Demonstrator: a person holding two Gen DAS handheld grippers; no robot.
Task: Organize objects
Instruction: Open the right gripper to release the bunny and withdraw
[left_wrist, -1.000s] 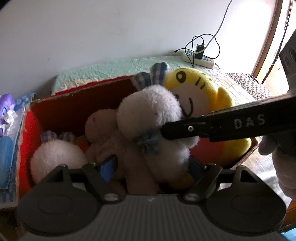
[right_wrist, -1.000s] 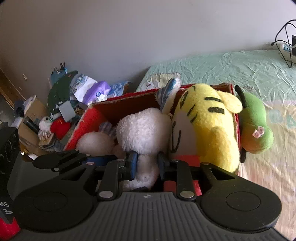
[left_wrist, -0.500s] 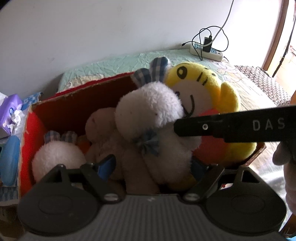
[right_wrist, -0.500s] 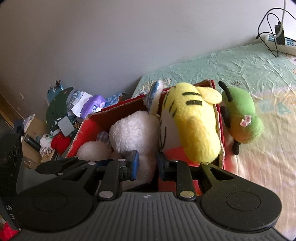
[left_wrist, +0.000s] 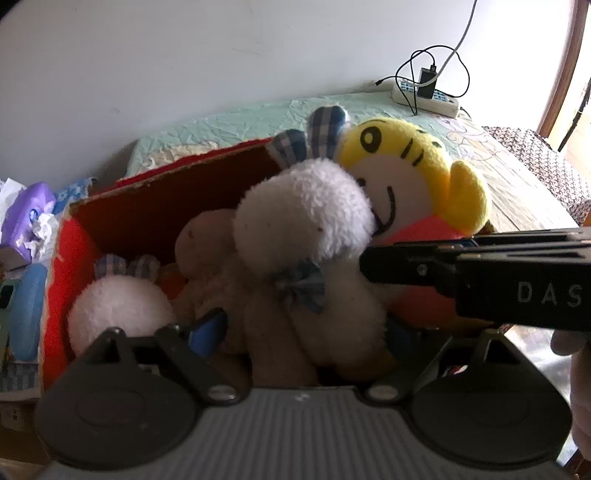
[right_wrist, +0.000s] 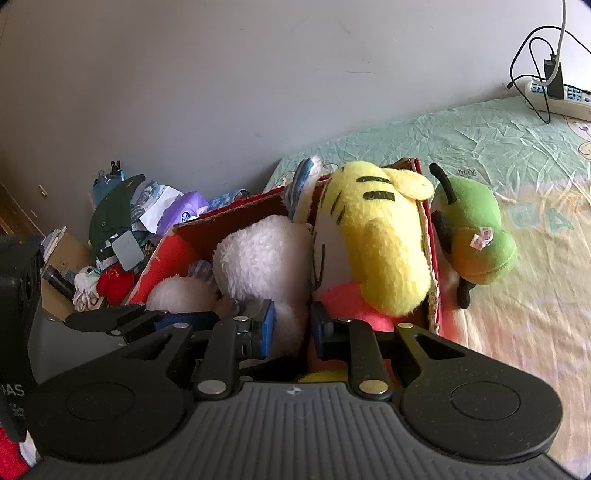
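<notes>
Red box (left_wrist: 122, 221) crammed with plush toys (left_wrist: 306, 236); only free pocket at far left corner. Open bed surface (right_wrist: 498, 147) right, beyond green plush (right_wrist: 476, 236). Clutter (right_wrist: 129, 221) blocking left.

White letters "DAS" stand on the black side of the right gripper (left_wrist: 365, 266).

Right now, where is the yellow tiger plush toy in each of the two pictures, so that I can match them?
Left wrist view: the yellow tiger plush toy is right of centre, facing the camera, behind the white rabbit plush.
Right wrist view: the tiger is at centre, seen from the side, at the right end of the red cardboard box.
Shared landmark: the white power strip, upper right in both.
</notes>
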